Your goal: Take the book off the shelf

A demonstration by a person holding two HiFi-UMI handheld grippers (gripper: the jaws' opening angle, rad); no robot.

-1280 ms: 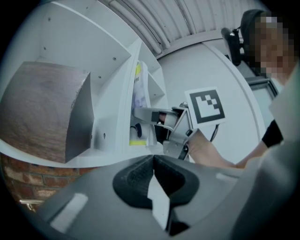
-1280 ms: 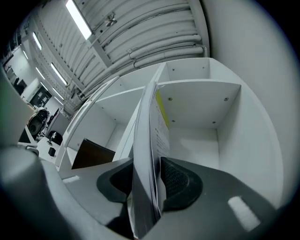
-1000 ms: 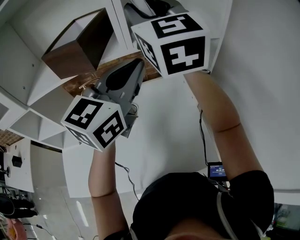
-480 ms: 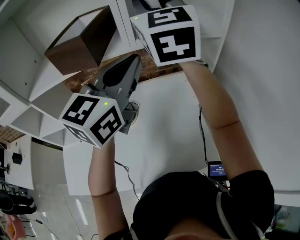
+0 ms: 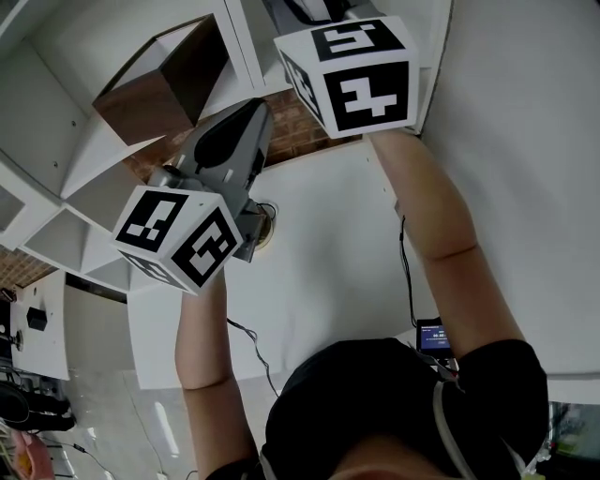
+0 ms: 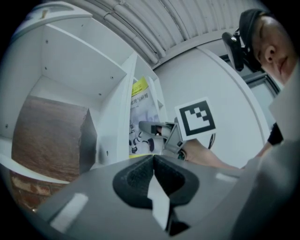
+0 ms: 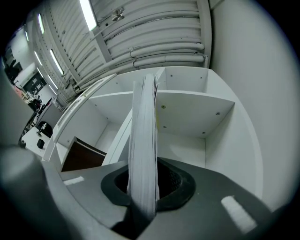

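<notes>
You are clamping your right gripper [image 7: 145, 190], jaws just closing, on the thin book [image 7: 143, 136] standing upright in a compartment of the white shelf unit [image 7: 187, 110], pale page edges facing you, yellow-and-white cover, brown wooden box [image 6: 47, 136] sitting in the neighbouring compartment, your left gripper [image 6: 153, 176] hanging pinched together and empty.

Shining down from long ceiling lamps [image 7: 86, 14] at the upper left, washing the white shelf [image 7: 187, 108] evenly bright. Leaving only soft grey shadows under its boards. Bending straight edges into curves toward the rims of both gripper views, fading to black in their corners. Blurring the book [image 7: 143, 154] close to the lens.
</notes>
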